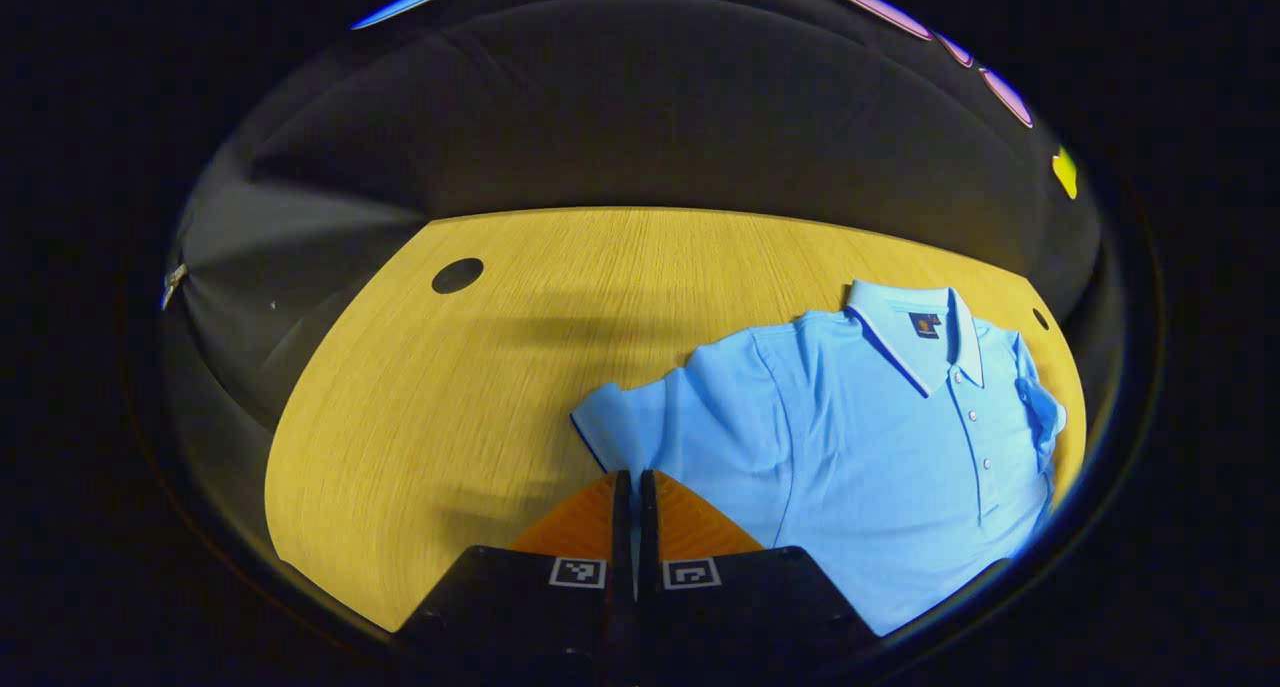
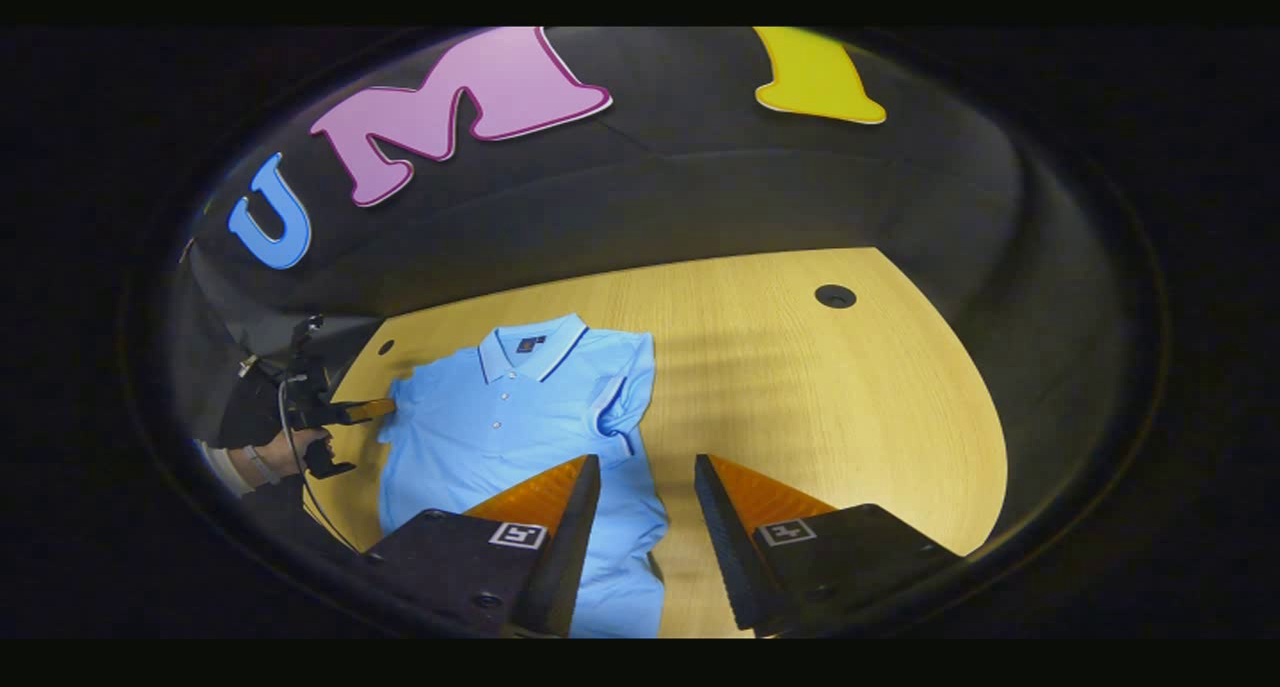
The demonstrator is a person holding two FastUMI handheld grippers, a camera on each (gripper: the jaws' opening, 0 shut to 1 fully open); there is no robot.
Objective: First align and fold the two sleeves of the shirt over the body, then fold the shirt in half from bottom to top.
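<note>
Left gripper (image 1: pixel 634 487), jaws pinched narrow at the shirt's (image 1: pixel 860 447) spread sleeve (image 1: pixel 625 417), looks set for folding, while right gripper (image 2: pixel 645 477) hovers wide over the already-tucked side.

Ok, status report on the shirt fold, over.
Left gripper shut at the near sleeve. Right gripper open. Shirt flat, far sleeve already folded. Nothing obstructing.
</note>
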